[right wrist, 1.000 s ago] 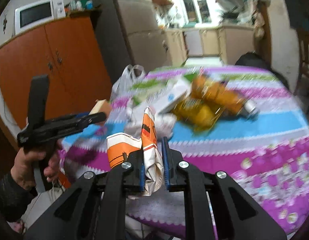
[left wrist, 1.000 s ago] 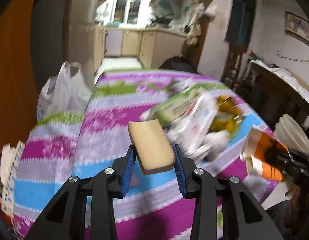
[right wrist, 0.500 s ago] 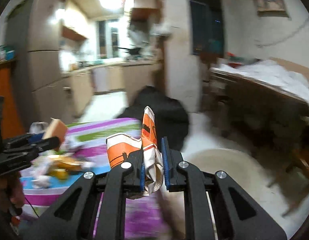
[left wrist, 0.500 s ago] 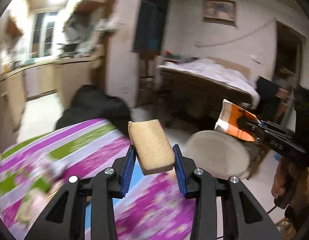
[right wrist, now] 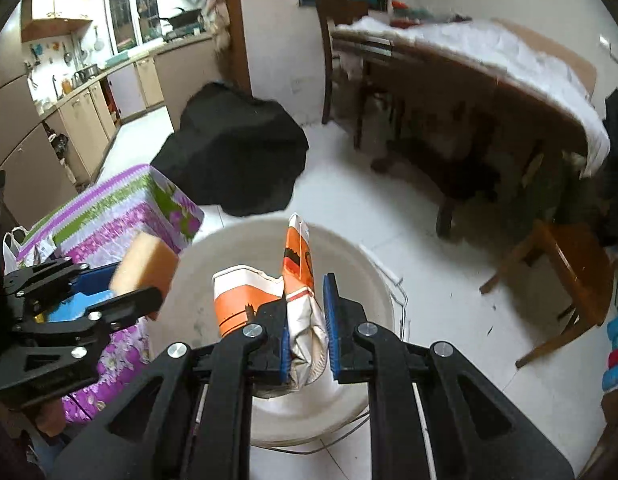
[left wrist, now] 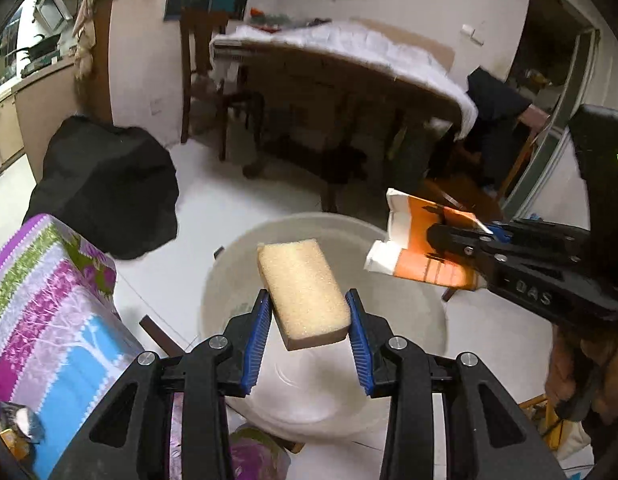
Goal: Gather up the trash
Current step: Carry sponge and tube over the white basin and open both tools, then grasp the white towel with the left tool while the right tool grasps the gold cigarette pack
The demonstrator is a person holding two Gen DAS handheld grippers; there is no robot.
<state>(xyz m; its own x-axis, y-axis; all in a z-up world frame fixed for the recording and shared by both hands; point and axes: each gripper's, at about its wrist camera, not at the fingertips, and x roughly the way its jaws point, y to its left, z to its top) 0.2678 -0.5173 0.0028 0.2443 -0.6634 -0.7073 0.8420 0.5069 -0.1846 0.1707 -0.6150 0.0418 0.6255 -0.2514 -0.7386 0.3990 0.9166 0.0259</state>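
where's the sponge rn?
In the left gripper, the sponge hangs over the white bin, left of the crushed paper cup.

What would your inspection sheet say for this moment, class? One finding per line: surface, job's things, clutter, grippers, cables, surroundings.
Surface: white tiled floor; table corner under a striped floral cloth.
Job's things: sponge and crushed orange-and-white paper cup, both held above the round white bin.
Clutter: black bag beyond the bin.
Grippers: left gripper shut on the sponge; right gripper shut on the paper cup.
Cables: thin wire along the bin's right rim.
Surroundings: wooden stool, cloth-covered wooden table, kitchen counter.
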